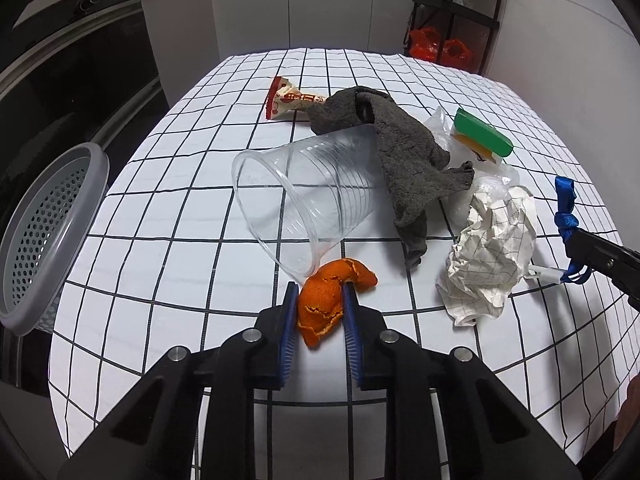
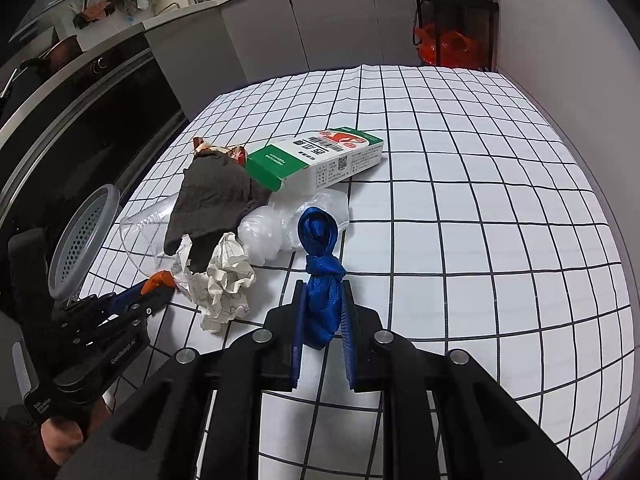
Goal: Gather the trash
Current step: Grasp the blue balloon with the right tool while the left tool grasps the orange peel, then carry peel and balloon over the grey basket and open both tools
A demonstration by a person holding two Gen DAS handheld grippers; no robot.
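My left gripper (image 1: 320, 294) is shut on an orange peel (image 1: 326, 298), held just above the checked tablecloth in front of a clear plastic cup (image 1: 298, 196) lying on its side. My right gripper (image 2: 323, 292) is shut on a knotted blue ribbon (image 2: 320, 264); it also shows at the right edge of the left wrist view (image 1: 566, 216). A crumpled checked paper ball (image 1: 492, 256), a grey cloth (image 1: 404, 152), a red-and-white wrapper (image 1: 290, 100), a green-and-white carton (image 2: 320, 156) and clear plastic film (image 2: 280, 224) lie in a pile.
A grey perforated basket (image 1: 48, 236) sits at the table's left edge. Dark oven fronts and grey cabinets stand behind. A black shelf with red bags (image 1: 440, 46) stands at the back right. The checked tablecloth (image 2: 480, 220) stretches to the right.
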